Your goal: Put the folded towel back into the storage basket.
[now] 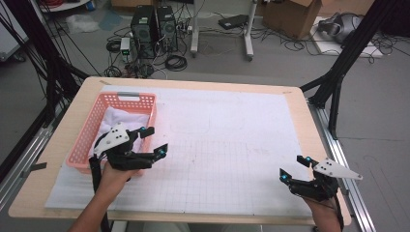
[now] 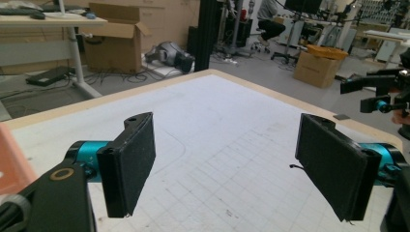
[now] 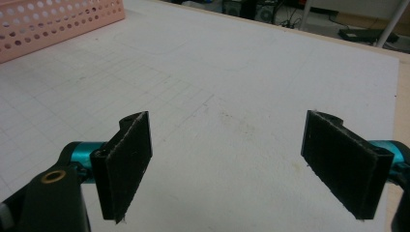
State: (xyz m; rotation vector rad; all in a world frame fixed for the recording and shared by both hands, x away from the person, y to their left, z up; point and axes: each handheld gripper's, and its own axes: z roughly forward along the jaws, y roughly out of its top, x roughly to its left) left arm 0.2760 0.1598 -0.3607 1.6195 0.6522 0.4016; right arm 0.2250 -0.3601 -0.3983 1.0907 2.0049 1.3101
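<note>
Nearest the camera are my two forearms, coming up over the near edge of the tabletop. My left gripper (image 1: pixel 153 141) hovers at the near right corner of the pink basket (image 1: pixel 87 145), just above its rim, with its jaws spread wide and nothing between them. In the left gripper view the two black pads (image 2: pixel 133 162) stand far apart over bare white mat, and a sliver of the basket's pink wall shows at the left edge. The basket sits along the left edge of the tabletop, and a white cloth (image 1: pixel 123 118) lies crumpled inside it, under and beyond my left gripper.

The white gridded mat (image 1: pixel 227 145) covers most of the tabletop, and its middle lies bare between my hands.

My right gripper (image 1: pixel 293 167) is by the near right corner of the tabletop, well apart from the basket, its jaws likewise released and holding nothing. In the right gripper view its pads (image 3: pixel 126 164) gape over the mat, with the basket's perforated wall (image 3: pixel 58 21) far off at the upper left.
</note>
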